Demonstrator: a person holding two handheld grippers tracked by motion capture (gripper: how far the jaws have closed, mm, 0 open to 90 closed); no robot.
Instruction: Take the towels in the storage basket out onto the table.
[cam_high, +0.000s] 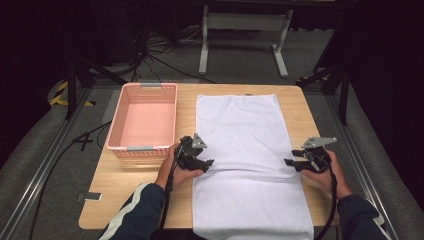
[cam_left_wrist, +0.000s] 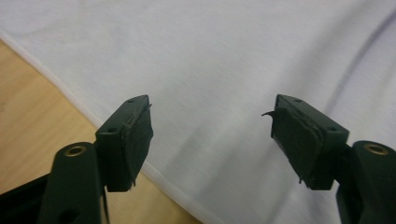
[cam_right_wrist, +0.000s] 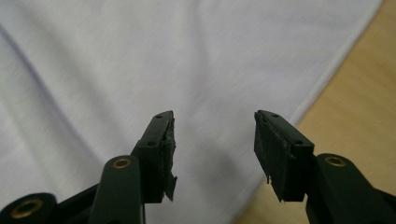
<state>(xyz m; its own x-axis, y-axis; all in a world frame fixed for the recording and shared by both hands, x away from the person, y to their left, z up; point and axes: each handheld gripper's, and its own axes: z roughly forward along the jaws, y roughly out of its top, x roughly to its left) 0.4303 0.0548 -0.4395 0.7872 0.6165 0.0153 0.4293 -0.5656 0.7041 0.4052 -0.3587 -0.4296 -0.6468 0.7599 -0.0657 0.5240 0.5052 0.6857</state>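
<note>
A white towel (cam_high: 240, 145) lies lengthwise down the wooden table (cam_high: 300, 107), with a crosswise crease between the two grippers. My left gripper (cam_high: 206, 164) hovers at the towel's left edge, open, with nothing between its jaws. In the left gripper view the towel (cam_left_wrist: 224, 60) and its hem pass under the open left gripper (cam_left_wrist: 212, 126). At the towel's right edge my right gripper (cam_high: 291, 163) is open as well. The right gripper view has the right gripper (cam_right_wrist: 214, 140) over the towel (cam_right_wrist: 140, 65) near its hem, its jaws apart and empty.
A pink plastic basket (cam_high: 145, 119) stands empty on the table's left side, just beyond my left hand. Bare wood (cam_right_wrist: 359, 107) borders the towel on both sides. Dark floor, cables and a metal stand's legs (cam_high: 245, 42) lie beyond the table's far edge.
</note>
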